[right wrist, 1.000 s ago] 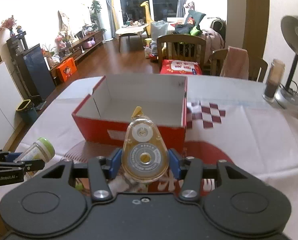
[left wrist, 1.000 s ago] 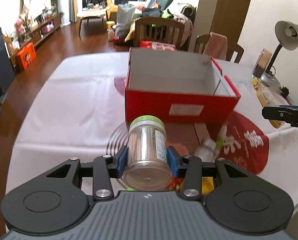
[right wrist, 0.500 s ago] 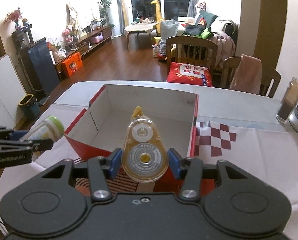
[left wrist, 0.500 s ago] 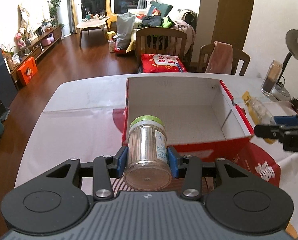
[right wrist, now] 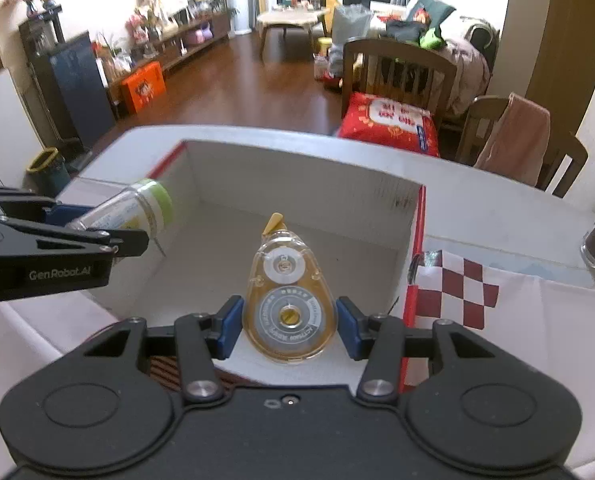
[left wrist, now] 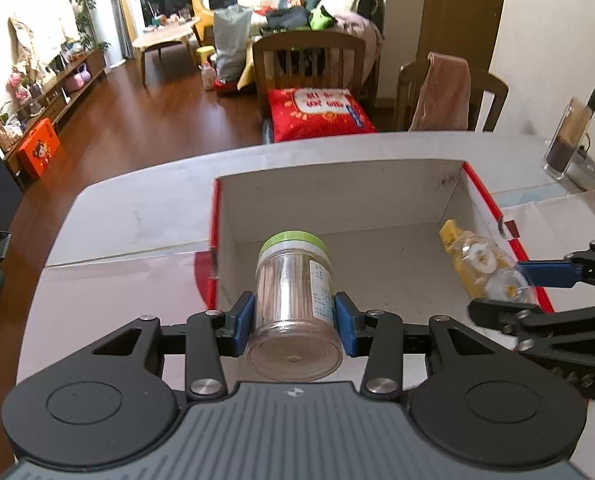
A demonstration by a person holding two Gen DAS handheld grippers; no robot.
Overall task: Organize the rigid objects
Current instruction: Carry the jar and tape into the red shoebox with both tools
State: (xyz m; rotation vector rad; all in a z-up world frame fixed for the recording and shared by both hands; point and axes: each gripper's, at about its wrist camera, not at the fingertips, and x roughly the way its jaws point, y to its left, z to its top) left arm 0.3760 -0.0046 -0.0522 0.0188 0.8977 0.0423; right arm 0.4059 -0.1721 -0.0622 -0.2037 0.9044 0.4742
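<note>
My left gripper (left wrist: 294, 318) is shut on a clear plastic jar (left wrist: 293, 300) with a green lid, held over the near left part of the red cardboard box (left wrist: 337, 196). The same jar (right wrist: 137, 210) shows at the left of the right wrist view, in the left gripper (right wrist: 109, 226). My right gripper (right wrist: 289, 326) is shut on a yellow see-through correction tape dispenser (right wrist: 287, 300), hanging above the box's white inside (right wrist: 297, 184). In the left wrist view the dispenser (left wrist: 481, 264) sits by the box's right wall, in the right gripper (left wrist: 513, 284).
The box stands on a white tablecloth (left wrist: 137, 216) with a red checked patch (right wrist: 457, 292) to its right. A glass with dark contents (left wrist: 565, 148) and a lamp base stand at the far right. Two wooden chairs (left wrist: 309, 56) and a red pack (left wrist: 317, 114) lie beyond the table.
Both grippers have moved forward with their loads, from in front of the box's near wall to over its open inside. The grips have stayed the same.
</note>
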